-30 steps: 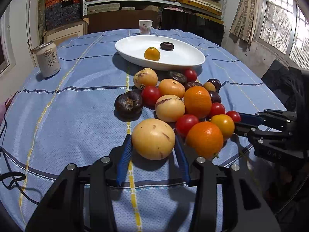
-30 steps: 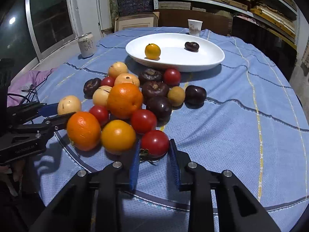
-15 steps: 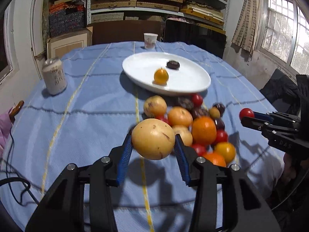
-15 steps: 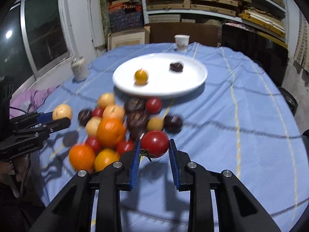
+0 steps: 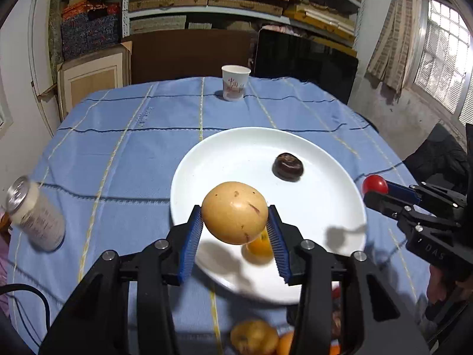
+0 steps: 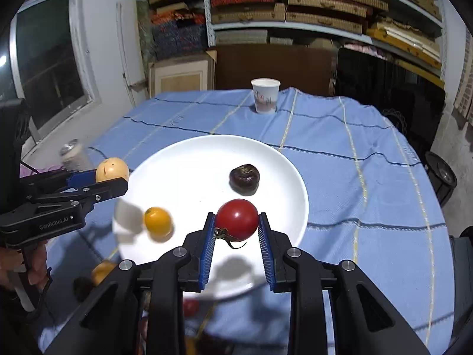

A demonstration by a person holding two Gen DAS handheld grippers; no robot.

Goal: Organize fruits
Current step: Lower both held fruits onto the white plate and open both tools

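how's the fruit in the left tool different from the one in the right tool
The yellow fruit in the left tool is pale tan with brown blemishes; the red tomato in the right tool is glossy red with a green stem. The yellow fruit looks larger, spreading its tool wider. Both are clamped above the white plate.

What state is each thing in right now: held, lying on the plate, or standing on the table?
Yellow fruit: held in left hand-held gripper.
Tomato: held in right hand-held gripper.
Orange fruit: lying on plate.
Dark fruit: lying on plate.
Paper cup: upright.
Can: upright.
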